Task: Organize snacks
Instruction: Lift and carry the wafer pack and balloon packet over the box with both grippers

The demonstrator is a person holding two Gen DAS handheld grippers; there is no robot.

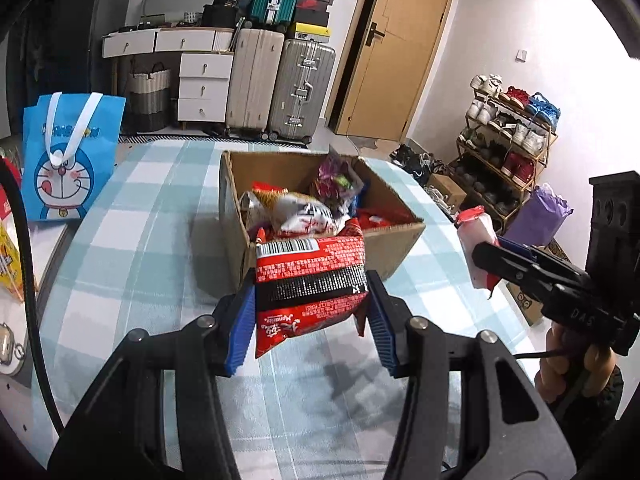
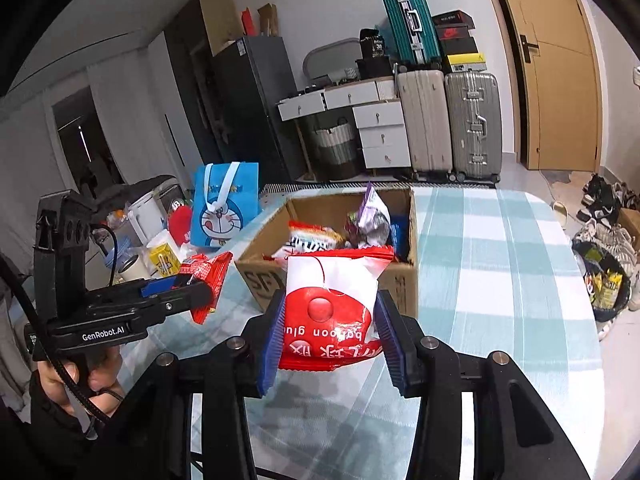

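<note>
The cardboard box (image 1: 320, 240) sits on the tabletop (image 1: 140, 240) ahead of me, snack packets heaped inside. A cartoon bag (image 1: 68, 160) stands to its left. Suitcases (image 1: 280, 88) and drawers (image 1: 204, 88) line the wall behind; a shoe rack (image 1: 508, 140) stands right.

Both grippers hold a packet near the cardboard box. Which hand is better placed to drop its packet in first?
Probably left: its red snack packet in the left gripper hangs right at the cardboard box rim; the right gripper sits off to the side.
</note>
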